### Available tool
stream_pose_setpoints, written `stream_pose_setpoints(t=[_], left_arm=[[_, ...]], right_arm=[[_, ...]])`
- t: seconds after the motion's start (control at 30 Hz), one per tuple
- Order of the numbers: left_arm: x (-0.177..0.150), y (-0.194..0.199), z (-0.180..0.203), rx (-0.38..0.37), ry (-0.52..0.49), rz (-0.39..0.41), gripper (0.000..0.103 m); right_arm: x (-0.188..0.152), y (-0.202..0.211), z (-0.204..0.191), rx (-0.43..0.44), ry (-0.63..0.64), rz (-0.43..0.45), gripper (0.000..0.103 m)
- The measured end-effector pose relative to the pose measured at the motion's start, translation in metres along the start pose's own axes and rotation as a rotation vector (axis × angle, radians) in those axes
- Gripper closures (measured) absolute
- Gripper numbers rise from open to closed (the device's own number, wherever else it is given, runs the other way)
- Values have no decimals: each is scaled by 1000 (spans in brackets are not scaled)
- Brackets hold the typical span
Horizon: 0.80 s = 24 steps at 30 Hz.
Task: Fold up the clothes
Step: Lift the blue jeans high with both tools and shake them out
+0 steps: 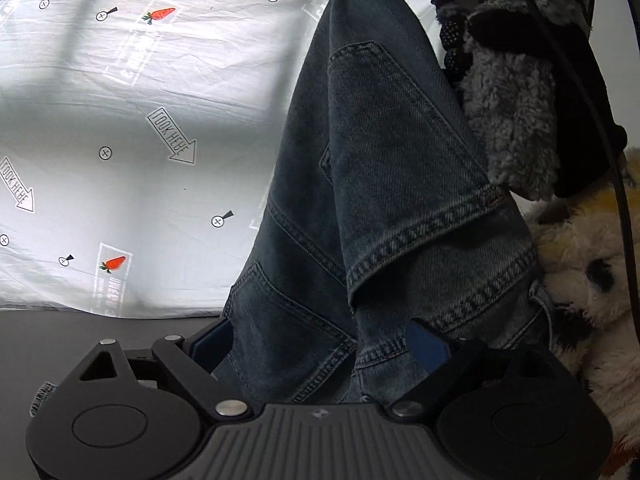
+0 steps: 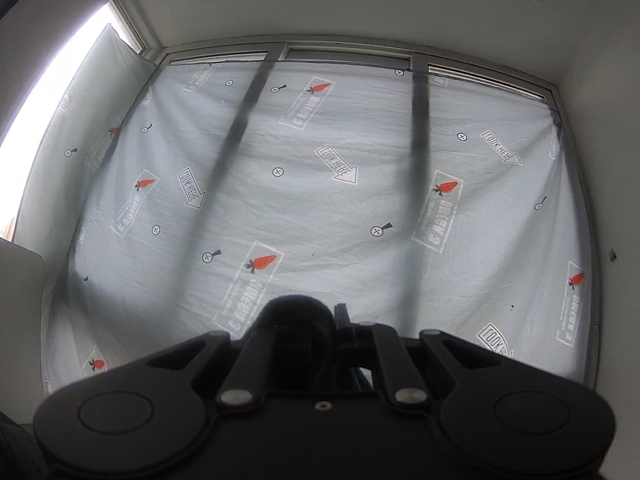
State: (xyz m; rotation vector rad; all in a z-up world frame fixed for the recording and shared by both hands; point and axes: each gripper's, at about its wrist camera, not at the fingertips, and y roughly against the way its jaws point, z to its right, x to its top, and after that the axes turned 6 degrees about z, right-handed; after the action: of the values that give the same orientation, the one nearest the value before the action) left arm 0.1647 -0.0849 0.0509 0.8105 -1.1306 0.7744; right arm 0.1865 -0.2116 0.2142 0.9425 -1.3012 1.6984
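A pair of dark blue jeans point(image 1: 384, 168) hangs down through the middle of the left wrist view, back pockets and a folded hem showing. My left gripper point(image 1: 316, 344) is open, its blue pads point(image 1: 426, 346) wide apart, and the lower part of the jeans lies between them. The top of the jeans runs out of view at the upper edge. In the right wrist view my right gripper point(image 2: 316, 320) is shut on a bulge of dark cloth point(image 2: 296, 322), which looks like the jeans. That gripper points at the hanging sheet.
A white sheet point(image 2: 320, 200) printed with carrots and arrows hangs over a window as a backdrop. At the right hang a grey and black fleece garment point(image 1: 516, 92) and a black cable point(image 1: 600, 120), with a tan and white furry garment point(image 1: 592, 280) below. A grey surface point(image 1: 60, 332) lies lower left.
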Motion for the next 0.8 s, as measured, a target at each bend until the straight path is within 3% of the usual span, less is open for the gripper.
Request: stream_pose_setpoints(t=[0.23, 0.4, 0.5, 0.6, 0.73, 0.8], left_arm=[[-13, 43, -1, -131, -3, 29, 0], [-34, 51, -2, -26, -185, -39, 0], [-50, 43, -12, 123, -303, -40, 0], [-67, 37, -23, 356, -464, 46, 0], [-76, 40, -40, 642, -616, 234, 0], [-70, 36, -52, 761, -613, 326, 0]], right_arm=[[10, -4, 0, -59, -7, 32, 93], [7, -15, -22, -52, -25, 28, 93], [8, -17, -24, -64, -27, 37, 93], [8, -19, -27, -77, -29, 45, 92], [8, -21, -31, -93, -32, 57, 92], [8, -22, -33, -101, -34, 62, 92]])
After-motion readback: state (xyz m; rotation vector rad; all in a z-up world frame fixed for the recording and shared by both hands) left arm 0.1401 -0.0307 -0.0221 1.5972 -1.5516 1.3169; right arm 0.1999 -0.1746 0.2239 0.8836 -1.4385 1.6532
